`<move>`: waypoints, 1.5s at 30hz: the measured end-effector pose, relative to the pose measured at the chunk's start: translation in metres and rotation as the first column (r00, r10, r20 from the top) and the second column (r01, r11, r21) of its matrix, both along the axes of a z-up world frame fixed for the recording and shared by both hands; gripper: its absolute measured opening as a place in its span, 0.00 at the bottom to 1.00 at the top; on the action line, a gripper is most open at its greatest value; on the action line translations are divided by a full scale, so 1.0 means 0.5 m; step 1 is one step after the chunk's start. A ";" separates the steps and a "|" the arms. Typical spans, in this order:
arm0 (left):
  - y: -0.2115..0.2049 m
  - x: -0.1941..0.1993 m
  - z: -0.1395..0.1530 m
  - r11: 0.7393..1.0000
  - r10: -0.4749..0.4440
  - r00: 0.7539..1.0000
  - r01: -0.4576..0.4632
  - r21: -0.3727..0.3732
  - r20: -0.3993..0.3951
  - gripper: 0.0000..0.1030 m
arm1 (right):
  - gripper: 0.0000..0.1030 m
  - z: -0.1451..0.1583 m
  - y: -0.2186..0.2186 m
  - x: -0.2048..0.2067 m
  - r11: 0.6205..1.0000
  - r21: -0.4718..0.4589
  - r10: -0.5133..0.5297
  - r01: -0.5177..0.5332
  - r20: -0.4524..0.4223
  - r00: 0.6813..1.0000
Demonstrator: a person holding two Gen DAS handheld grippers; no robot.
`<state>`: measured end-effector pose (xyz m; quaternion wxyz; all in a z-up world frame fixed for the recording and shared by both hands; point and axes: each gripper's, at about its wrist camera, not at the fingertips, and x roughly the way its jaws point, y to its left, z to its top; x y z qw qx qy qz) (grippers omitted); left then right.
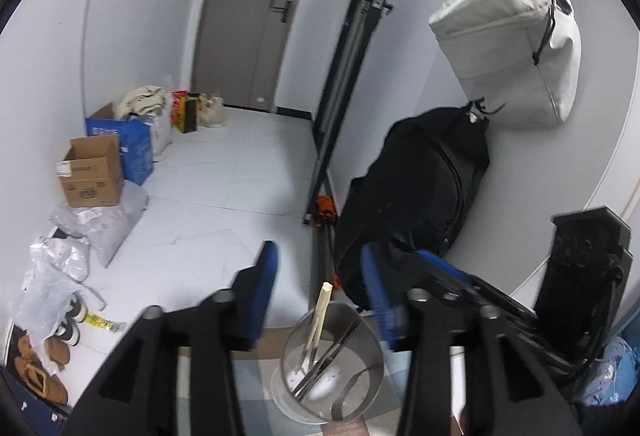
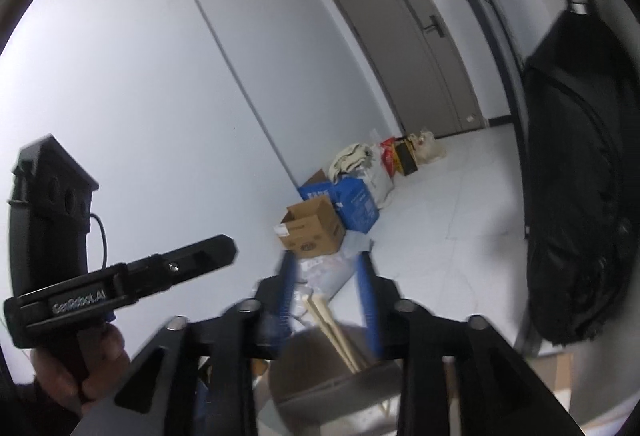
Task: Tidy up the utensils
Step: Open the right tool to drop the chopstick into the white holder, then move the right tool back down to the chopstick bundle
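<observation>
- Far left, by the wall: brown cardboard box (image 1: 91, 172) open on the floor, blue box (image 1: 134, 148) just behind it, plastic bags (image 1: 96, 224) heaped nearer.
- Left gripper (image 1: 320, 276): blue fingers (image 1: 262, 296) spread apart, nothing between the pads, not touching anything.
- Centre, near: metal utensil holder (image 1: 332, 364) upright on the near table, directly below both open claws.
- Inside holder: wooden chopsticks (image 1: 320, 312) leaning, tips sticking up above the rim; dark metal utensils (image 1: 328, 356) lying slanted beside them, type unclear.
- Right gripper (image 2: 326, 292): jaws parted, blurred, straddling the chopsticks' upper ends without pressing on them.
- Right of centre: black backpack (image 1: 416, 192) propped against the wall.
- Far right: pale canvas bag (image 1: 516, 48) hanging on the wall above the backpack.
- Back of room: grey door (image 1: 256, 12) closed.
</observation>
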<state>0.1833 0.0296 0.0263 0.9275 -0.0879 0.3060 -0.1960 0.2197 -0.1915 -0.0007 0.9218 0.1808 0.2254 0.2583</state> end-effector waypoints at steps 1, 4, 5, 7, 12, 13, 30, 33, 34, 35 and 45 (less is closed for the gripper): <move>0.004 -0.008 0.003 1.000 0.014 1.000 -0.014 0.001 0.004 0.44 | 0.49 0.000 0.000 0.000 1.000 0.000 0.000 0.000 0.000 1.000; 0.016 -0.034 0.011 0.998 0.055 0.998 -0.055 0.011 0.006 0.52 | 0.52 0.015 -0.018 -0.039 1.000 0.016 -0.022 0.022 -0.006 1.000; 0.018 -0.041 0.012 0.997 0.070 0.998 -0.070 0.018 0.003 0.55 | 0.59 0.019 -0.019 -0.049 0.999 0.017 -0.027 0.027 -0.005 1.000; 0.026 -0.057 0.013 0.996 0.087 0.996 -0.087 0.017 0.008 0.57 | 0.64 0.026 -0.021 -0.072 0.999 0.022 -0.030 0.030 0.002 1.000; 0.027 -0.095 0.009 0.990 0.137 0.991 -0.136 0.043 -0.009 0.61 | 0.72 0.034 -0.015 -0.118 0.999 0.018 -0.034 0.034 0.001 0.999; 0.027 -0.101 0.009 0.989 0.138 0.990 -0.138 0.045 -0.008 0.61 | 0.73 0.036 -0.014 -0.129 0.999 0.015 -0.036 0.036 0.004 0.999; 0.040 -0.201 -0.005 0.963 0.228 0.970 -0.237 0.125 0.079 0.85 | 0.95 0.038 0.006 -0.265 0.999 -0.010 -0.042 0.042 0.013 0.999; 0.041 -0.216 -0.019 0.962 0.230 0.969 -0.240 0.128 0.091 0.85 | 0.96 0.026 0.012 -0.287 0.999 -0.022 -0.027 0.027 0.001 1.000; 0.041 -0.221 -0.025 0.962 0.229 0.969 -0.240 0.128 0.097 0.85 | 0.96 0.021 0.012 -0.291 0.999 -0.026 -0.025 0.025 -0.007 1.000; 0.038 -0.227 -0.030 0.963 0.226 0.969 -0.237 0.131 0.099 0.85 | 0.96 0.015 0.012 -0.291 0.999 -0.032 -0.028 0.028 -0.016 0.999; 0.053 -0.248 -0.111 0.959 0.238 0.970 -0.244 0.147 0.054 0.93 | 0.96 -0.064 0.027 -0.315 0.993 -0.119 -0.040 0.028 -0.101 0.994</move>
